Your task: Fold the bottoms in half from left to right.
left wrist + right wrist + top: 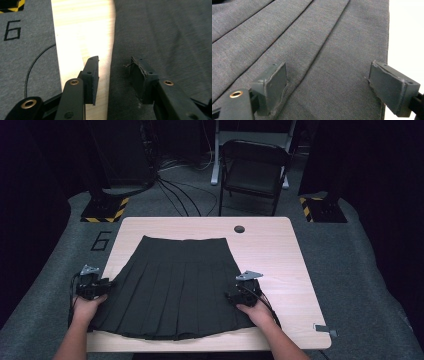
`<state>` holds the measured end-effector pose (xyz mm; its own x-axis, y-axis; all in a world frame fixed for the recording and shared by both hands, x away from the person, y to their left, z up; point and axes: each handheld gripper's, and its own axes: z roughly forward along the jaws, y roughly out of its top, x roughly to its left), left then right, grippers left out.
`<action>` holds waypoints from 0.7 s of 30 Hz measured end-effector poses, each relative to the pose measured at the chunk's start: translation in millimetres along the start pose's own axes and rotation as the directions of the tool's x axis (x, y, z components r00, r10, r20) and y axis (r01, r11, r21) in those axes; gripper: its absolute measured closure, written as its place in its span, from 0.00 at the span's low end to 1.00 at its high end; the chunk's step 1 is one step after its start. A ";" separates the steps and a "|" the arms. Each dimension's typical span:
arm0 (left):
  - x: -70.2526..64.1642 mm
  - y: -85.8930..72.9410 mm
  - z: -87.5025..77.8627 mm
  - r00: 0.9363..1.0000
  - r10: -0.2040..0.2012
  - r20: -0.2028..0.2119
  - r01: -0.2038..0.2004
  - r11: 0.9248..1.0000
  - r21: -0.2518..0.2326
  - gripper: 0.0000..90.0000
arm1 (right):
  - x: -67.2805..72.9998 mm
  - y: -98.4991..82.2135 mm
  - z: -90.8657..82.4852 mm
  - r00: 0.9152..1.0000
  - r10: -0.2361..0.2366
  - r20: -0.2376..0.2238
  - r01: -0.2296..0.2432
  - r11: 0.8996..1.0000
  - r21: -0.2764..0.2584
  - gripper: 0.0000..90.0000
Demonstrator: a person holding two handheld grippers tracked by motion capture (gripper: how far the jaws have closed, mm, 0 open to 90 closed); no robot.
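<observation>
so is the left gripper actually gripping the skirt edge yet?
Cannot tell. In the left gripper view the left gripper is open, straddling the skirt edge; whether either pad rests on the cloth isn't plain.

Tongs [328,88] spread wide over pleated skirt [312,45] edge

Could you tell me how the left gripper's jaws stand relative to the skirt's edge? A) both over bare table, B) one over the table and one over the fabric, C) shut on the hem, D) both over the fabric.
B: in the left gripper view the left gripper is open, one jaw over the light table, the other over the dark skirt, its edge running between them.
</observation>
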<state>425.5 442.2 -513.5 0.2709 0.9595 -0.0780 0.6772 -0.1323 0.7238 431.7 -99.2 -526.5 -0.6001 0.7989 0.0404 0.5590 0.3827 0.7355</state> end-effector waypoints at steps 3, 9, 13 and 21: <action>1.2 -2.0 1.5 1.000 -0.002 0.005 0.002 1.000 -0.001 0.63 | 0.0 0.0 0.0 1.000 0.001 -0.001 -0.001 1.000 0.001 0.17; 3.0 -8.3 3.5 1.000 -0.014 0.024 0.014 1.000 -0.027 0.63 | 0.2 0.2 0.3 1.000 0.006 0.000 -0.006 1.000 -0.002 0.17; 1.5 -11.0 2.8 1.000 -0.012 0.022 0.013 0.999 -0.038 0.64 | -0.4 0.0 0.0 1.000 -0.001 0.000 0.001 1.000 0.001 0.17; -3.1 -11.5 3.1 0.999 0.014 0.047 -0.012 0.999 -0.037 0.79 | -0.3 -0.1 0.1 1.000 -0.001 0.001 0.001 1.000 -0.002 0.17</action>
<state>419.1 440.0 -523.7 0.3118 0.9448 -0.1002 0.6480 -0.1344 0.7497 431.9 -99.4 -526.7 -0.5997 0.7992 0.0390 0.5575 0.3824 0.7369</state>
